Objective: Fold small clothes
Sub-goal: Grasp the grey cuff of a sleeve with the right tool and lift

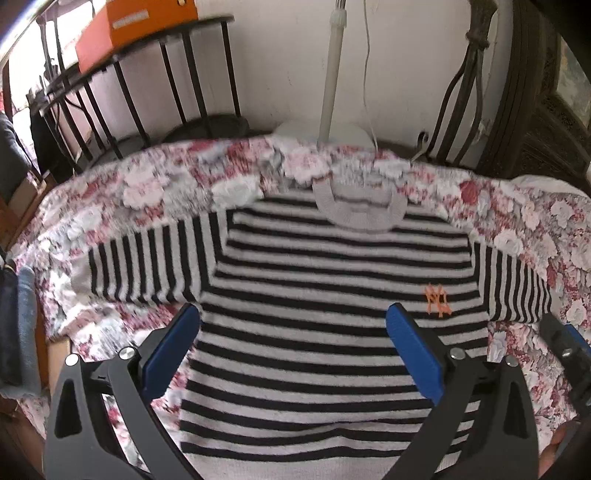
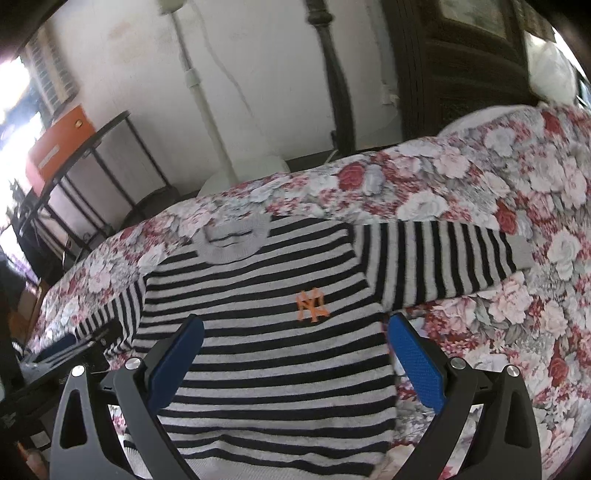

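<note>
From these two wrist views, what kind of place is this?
Likely a home bedroom: a striped sweater lies flat on a floral bedspread, a dark carved wooden panel stands against the wall, and a black metal rack holds an orange box.

Only readable thing here is the orange logo [image 2: 312, 305] stitched on the chest of the striped sweater [image 2: 266, 354]: interlocked "NY" letters, pretty clear from the right wrist camera. From the left wrist camera the same logo [image 1: 437, 298] is blurrier, so you can tell it's orange lettering but not really read it. There's also an orange box [image 1: 129, 29] up on the black shelf [image 1: 155, 48] with a pale strip on its side that looks like a label, but it's way too smeared to make out any words. Same from the other camera.
</note>
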`<state>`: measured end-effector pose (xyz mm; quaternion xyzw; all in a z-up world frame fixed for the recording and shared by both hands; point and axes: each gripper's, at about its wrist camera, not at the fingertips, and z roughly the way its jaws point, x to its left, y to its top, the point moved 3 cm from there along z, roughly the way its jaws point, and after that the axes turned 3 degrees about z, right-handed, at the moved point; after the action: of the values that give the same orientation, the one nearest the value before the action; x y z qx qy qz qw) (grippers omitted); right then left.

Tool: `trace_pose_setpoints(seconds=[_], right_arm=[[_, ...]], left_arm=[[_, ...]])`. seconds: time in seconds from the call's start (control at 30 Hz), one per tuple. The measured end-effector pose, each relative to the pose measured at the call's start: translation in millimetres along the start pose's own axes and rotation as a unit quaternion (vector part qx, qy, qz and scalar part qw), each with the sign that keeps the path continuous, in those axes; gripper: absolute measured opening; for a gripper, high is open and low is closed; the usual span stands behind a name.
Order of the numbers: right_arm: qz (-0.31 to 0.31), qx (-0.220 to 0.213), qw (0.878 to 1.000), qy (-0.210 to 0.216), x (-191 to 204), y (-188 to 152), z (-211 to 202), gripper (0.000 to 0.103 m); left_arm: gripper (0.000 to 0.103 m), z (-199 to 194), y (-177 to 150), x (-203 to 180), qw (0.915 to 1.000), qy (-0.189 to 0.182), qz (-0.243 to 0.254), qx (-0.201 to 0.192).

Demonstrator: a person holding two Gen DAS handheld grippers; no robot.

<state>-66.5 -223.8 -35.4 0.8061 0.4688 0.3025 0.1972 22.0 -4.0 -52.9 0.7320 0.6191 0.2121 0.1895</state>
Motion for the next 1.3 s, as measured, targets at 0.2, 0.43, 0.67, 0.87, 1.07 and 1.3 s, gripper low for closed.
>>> trace_pose_setpoints(seconds=[0.2,0.43,0.67,0.87,1.07,1.3], right_arm=[[0.106,-0.027,0.993,0.039,-96,9,1,0.100],[0.310,-0.020,0.948,0.070,-236,11,42,0.083],[0.458,-0.028,0.884,0.092,-325,0,88,0.063],[0.462,-0.042,0.884,0.050,-347,4,114,0.058],[0.462,-0.070,0.884,0.035,-366,6,129,0.050],[0.458,-0.079,0.885,0.020,-365,20,128,0.007]], left_arm=[[0.099,29,-9,-45,0.9984,-0.012,0.025,0.049],[0.099,72,-50,-111,0.9847,-0.001,0.122,0.125],[0.099,103,-101,-155,0.9609,0.010,0.215,0.174],[0.099,104,-113,-161,0.9568,0.010,0.234,0.172],[0.099,98,-97,-147,0.9628,-0.021,0.204,0.177],[0.099,97,-64,-120,0.9746,0.017,0.174,0.141]])
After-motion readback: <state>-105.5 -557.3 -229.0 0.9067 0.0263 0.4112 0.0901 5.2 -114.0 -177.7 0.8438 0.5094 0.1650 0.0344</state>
